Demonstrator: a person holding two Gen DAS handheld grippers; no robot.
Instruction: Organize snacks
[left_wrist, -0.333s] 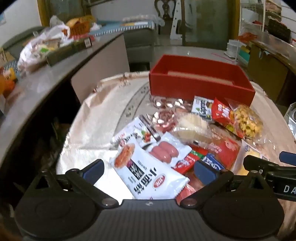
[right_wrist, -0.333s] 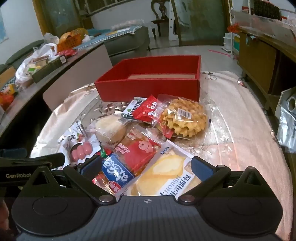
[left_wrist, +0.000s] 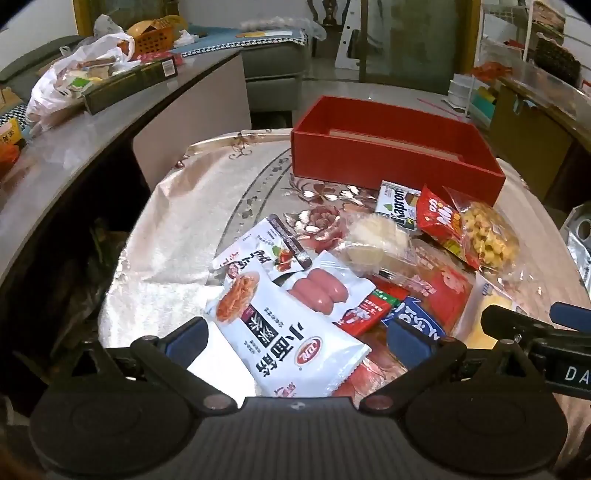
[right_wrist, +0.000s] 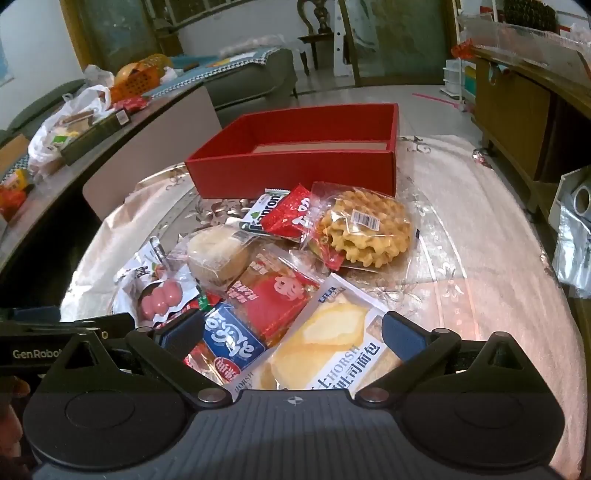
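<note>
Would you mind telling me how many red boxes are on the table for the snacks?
1. The red box sits at the far side of the table, just behind the snack pile, open-topped. What shows of its inside holds no snack; its near wall hides part of the floor.

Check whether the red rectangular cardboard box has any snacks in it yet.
Seemingly empty: the red rectangular cardboard box shows only bare brown floor, though the near wall hides part; snacks lie outside on the table.
</note>
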